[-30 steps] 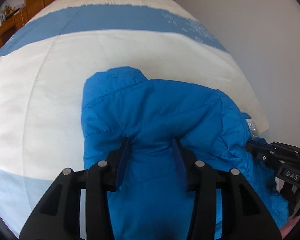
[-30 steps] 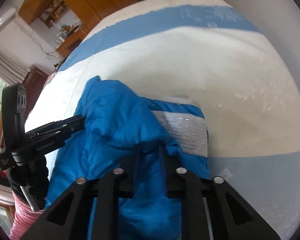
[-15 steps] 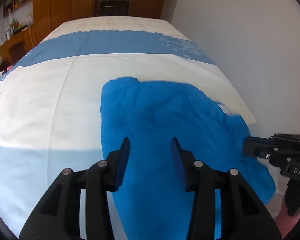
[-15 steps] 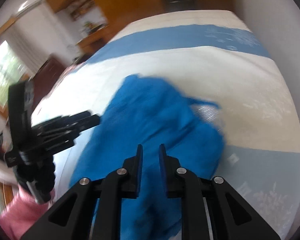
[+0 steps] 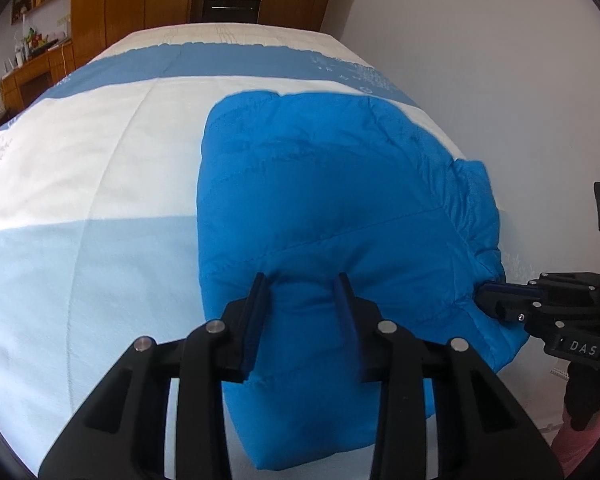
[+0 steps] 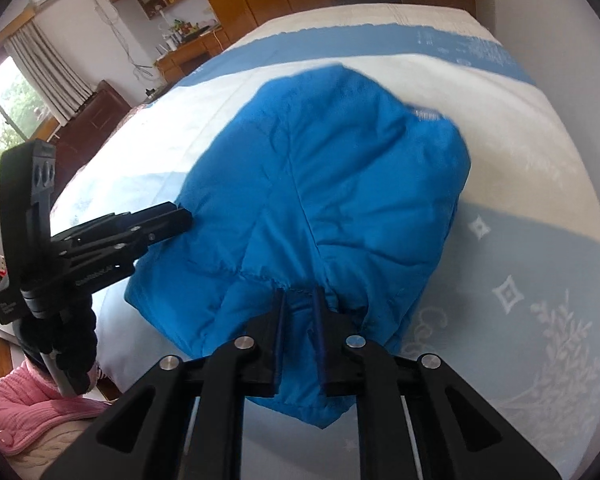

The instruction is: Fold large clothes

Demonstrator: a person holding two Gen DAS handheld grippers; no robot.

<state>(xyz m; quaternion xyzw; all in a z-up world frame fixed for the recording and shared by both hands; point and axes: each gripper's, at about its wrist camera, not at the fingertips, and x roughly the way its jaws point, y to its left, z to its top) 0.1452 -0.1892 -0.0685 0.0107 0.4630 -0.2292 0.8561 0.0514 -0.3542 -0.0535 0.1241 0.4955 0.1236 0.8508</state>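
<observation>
While both grippers hold the near edge of the blue jacket (image 5: 324, 208), the fold goes well only if the 2 hands travel together and keep the padded cloth level, so no side sags. The jacket lies bunched on the bed (image 5: 100, 152), near the wall side. The left gripper (image 5: 303, 280) is closing on a fold; the right gripper (image 6: 300, 294) pinches the hem tightly. Both point steeply down.

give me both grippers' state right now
left gripper: jaws closing, a fold of the blue jacket bunched between them
right gripper: shut on the jacket's near edge
</observation>
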